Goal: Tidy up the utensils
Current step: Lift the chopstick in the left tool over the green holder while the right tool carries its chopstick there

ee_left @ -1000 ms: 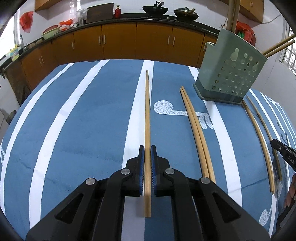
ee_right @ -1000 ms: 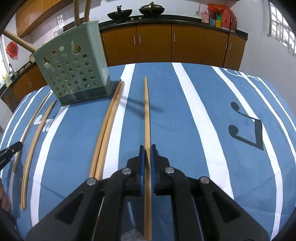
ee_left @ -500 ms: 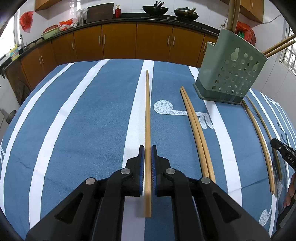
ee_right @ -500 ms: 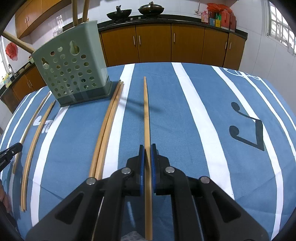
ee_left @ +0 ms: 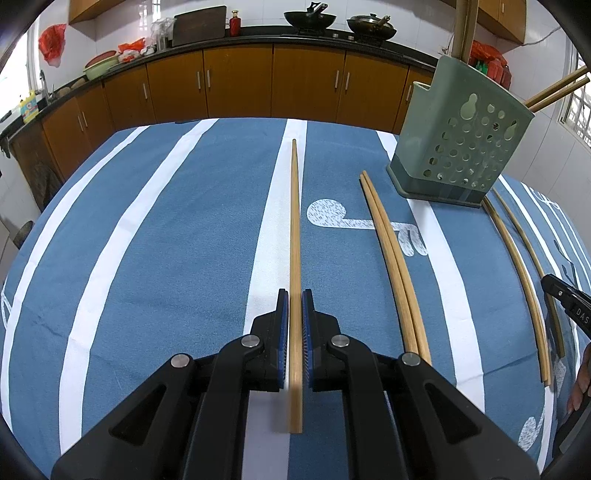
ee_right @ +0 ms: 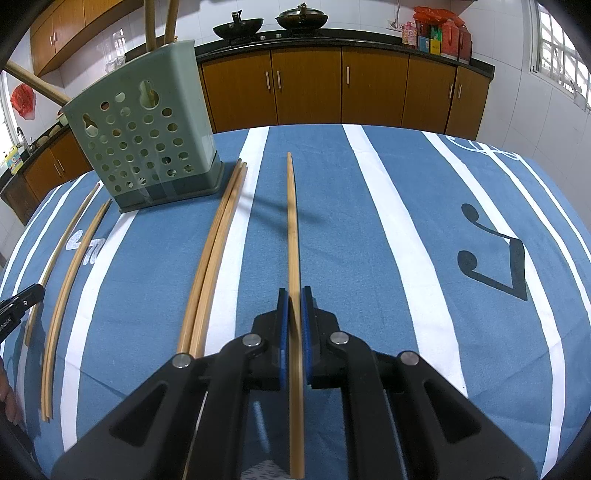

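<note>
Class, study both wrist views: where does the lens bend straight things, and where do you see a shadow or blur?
Left wrist view: fisheye bows the loose chopsticks and tablecloth stripes. Right wrist view: the held chopstick casts a shadow on the cloth; its near end looks soft.

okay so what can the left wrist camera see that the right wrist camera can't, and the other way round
Only the left wrist view shows the left gripper shut on its chopstick, a white note print and the dark board on the counter.

Only the right wrist view shows the right gripper shut on its own chopstick, a black music note and red boxes on the counter.

Both show the green holder with chopsticks standing in it, loose chopstick pairs on the striped cloth, and two woks.
</note>
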{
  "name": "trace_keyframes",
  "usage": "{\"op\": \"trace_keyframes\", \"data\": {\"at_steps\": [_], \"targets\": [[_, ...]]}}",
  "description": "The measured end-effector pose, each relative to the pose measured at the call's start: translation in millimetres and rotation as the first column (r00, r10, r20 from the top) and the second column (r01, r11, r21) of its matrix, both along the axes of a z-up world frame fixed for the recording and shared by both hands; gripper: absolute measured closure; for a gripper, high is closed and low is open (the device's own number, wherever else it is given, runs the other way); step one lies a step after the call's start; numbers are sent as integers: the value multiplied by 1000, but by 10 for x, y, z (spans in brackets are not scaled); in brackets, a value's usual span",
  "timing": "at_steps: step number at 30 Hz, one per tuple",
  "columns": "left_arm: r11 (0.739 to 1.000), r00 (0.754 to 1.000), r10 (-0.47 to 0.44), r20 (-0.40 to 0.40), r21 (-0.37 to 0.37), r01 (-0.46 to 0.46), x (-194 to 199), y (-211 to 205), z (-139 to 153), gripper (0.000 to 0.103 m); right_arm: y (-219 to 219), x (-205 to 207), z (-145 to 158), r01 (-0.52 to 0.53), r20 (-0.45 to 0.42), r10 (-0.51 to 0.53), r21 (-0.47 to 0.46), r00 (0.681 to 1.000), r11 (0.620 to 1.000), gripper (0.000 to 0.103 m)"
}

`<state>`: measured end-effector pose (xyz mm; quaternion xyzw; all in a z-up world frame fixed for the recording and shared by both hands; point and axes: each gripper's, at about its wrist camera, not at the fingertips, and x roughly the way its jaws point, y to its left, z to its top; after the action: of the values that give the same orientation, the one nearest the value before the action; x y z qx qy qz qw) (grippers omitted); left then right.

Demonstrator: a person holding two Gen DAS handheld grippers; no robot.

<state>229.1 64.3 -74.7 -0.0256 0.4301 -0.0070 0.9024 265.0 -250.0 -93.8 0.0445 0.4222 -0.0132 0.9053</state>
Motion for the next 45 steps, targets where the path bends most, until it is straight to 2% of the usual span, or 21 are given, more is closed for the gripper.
{"op": "trace_keyframes", "data": {"at_steps": [9, 21, 24, 27, 33, 40, 45], "targets": [[1000, 1000, 0, 0, 0, 0, -2, 1, 0, 95, -3, 4, 2, 0, 0, 0, 0, 1000, 1000, 95], [999, 1000, -17, -2, 38, 18, -121, -44, 4, 96, 3, -94, 14, -13, -1, 13, -11, 1000, 1000, 95], [999, 1000, -23, -9, 31, 23, -154, -40, 30, 96, -8, -186, 116, -22, 33, 22, -3, 999, 1000, 95], [1000, 1000, -22, 17, 23, 21, -228, -3, 136, 96, -42, -282, 281, -20, 82, 20, 2, 996, 1000, 95], [1000, 992, -17, 124, 6, 16, -365, 80, 560, 96, -135, -432, 712, -5, 200, 2, 16, 980, 1000, 95], [999, 962, -11, 272, -46, 25, -471, 160, 1161, 96, -181, -551, 1249, -5, 352, -5, 30, 936, 1000, 95], [997, 944, -12, 329, -68, 36, -488, 161, 1396, 96, -155, -577, 1411, -14, 397, 1, 30, 918, 999, 95]]}}
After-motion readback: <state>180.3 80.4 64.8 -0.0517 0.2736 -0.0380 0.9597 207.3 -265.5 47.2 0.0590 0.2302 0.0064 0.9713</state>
